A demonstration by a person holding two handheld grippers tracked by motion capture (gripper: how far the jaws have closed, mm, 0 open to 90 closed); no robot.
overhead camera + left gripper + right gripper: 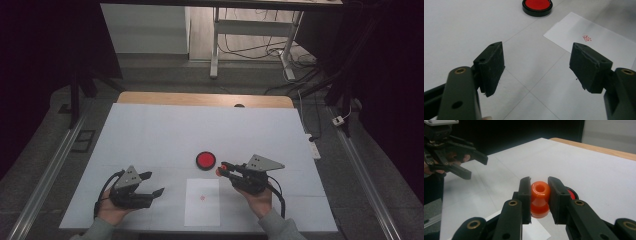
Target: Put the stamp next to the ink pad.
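Claw (539, 197) on the right is clamped on an orange stamp (539, 197), pinching it at the narrow waist with the handle knob sticking up between the two pads. In the high view it sits a bit toward the near right of the counter's middle, just beside the red ink pad (205, 160) and just off the far right corner of the paper sheet (202, 202). That sheet lies close to the near edge and already has one red mark (587, 38) on it.

Risky bit, I reckon: the grip is on a smooth, tapered neck, so the stamp could twist or slide in the pads when it gets pushed down, and a tilted face gives a half print or a smear. Coming down on the pad's black rim instead of the red middle would ink it unevenly too.

Left claw (537, 67) is wide apart, holding nothing, hovering over the bare counter (150, 135) near the sheet's left side. Nothing pins the paper, so it could lift or skid with the stamp when that comes back up.
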